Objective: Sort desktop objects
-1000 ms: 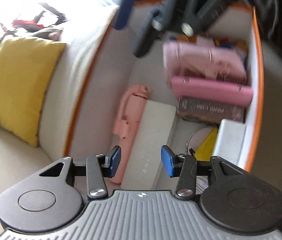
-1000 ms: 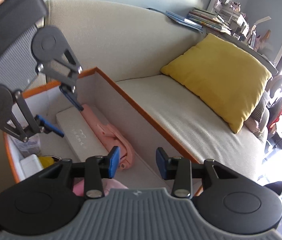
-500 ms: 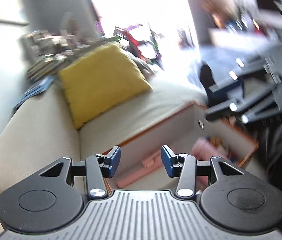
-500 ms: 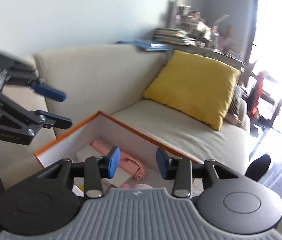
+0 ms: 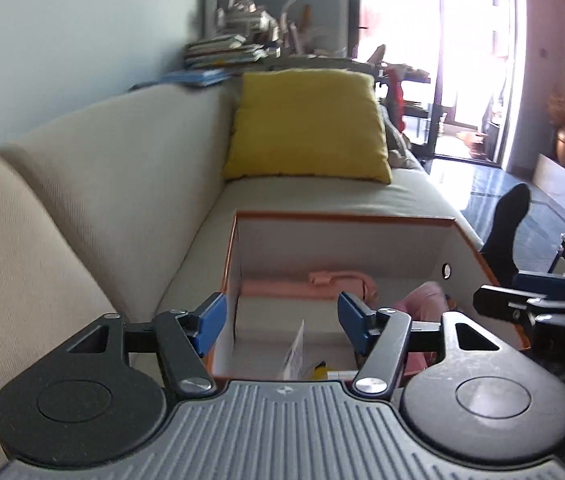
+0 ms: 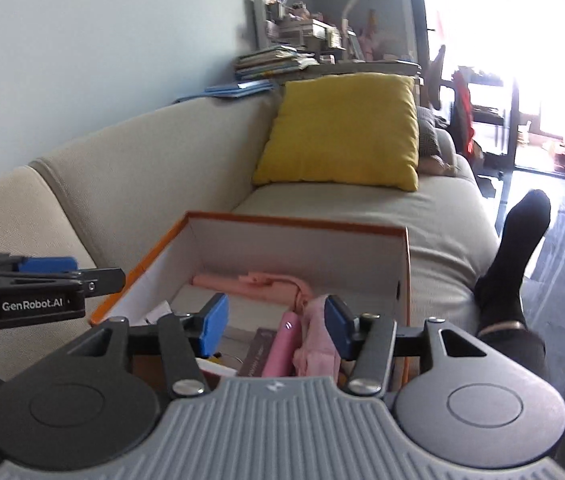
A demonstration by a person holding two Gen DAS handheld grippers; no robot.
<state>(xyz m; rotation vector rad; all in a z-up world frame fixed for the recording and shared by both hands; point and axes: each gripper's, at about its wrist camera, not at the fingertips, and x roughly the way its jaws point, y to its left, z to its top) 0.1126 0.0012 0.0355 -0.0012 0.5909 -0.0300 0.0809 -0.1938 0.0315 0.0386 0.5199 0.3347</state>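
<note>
Your left tool [image 5: 280, 322] and right tool [image 6: 272, 322]: jaws opening, nothing gripped. Box [image 6: 298, 222] on sofa [image 6: 130, 168] ahead, below both tools.

One box [image 6: 401, 280] sits ahead of the jaws, and one yellow cushion [image 6: 342, 130] lies beyond it on one sofa [image 6: 130, 168]. In the box, past the fingertips: one long pink case [image 6: 250, 282], one flat white packet [image 5: 282, 312], one pink pouch [image 6: 280, 348], one dark booklet [image 6: 256, 350]. Two grippers: left gripper [image 5: 280, 322], right gripper [image 6: 274, 330]. One socked foot [image 6: 516, 252].
</note>
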